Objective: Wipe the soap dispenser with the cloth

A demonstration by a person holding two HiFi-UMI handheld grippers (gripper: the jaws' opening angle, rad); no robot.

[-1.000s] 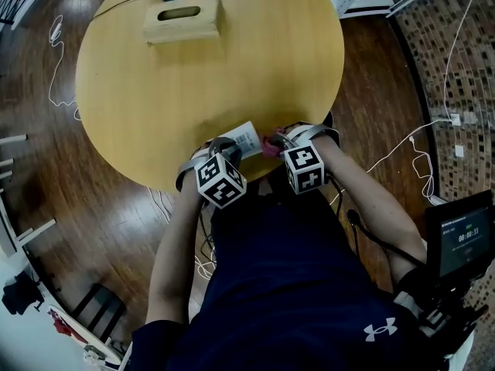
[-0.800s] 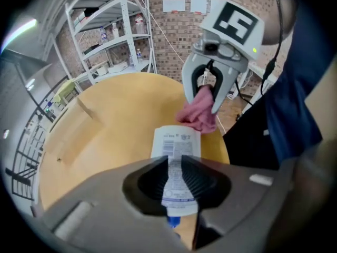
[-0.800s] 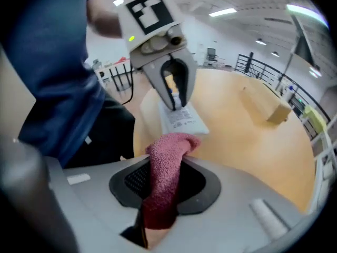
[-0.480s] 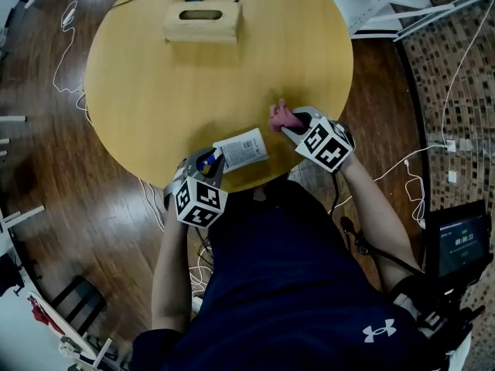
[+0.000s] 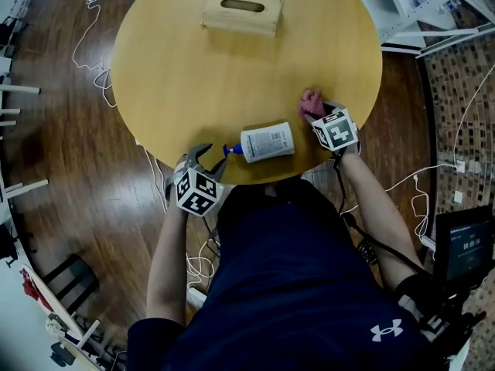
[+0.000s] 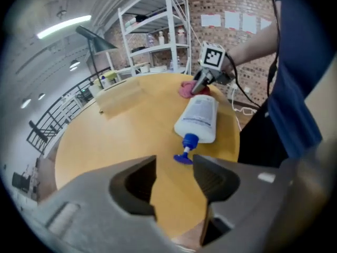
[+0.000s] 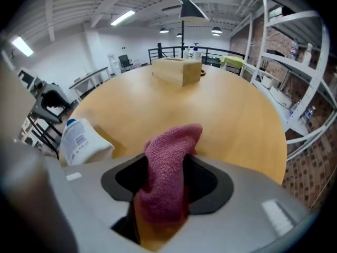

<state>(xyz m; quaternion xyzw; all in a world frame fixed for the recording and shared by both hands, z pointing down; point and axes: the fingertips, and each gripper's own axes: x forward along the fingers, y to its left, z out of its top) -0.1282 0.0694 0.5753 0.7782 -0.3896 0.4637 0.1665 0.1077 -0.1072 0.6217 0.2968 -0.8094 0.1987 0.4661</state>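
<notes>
The soap dispenser [image 5: 267, 142] lies sideways at the worktop's [image 5: 232, 76] near edge. The left gripper's [image 5: 210, 159] jaws, just opened, stand empty short of its pump [image 5: 230, 150]. The right gripper's [image 5: 317, 114] jaws, also just opened, loosely flank the pink cloth [image 5: 311, 101], likely releasing it.

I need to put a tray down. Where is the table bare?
The wide middle of the table, between the wooden box at the far edge and the soap dispenser, is bare. The near edge is crowded: soap dispenser and cloth.
</notes>
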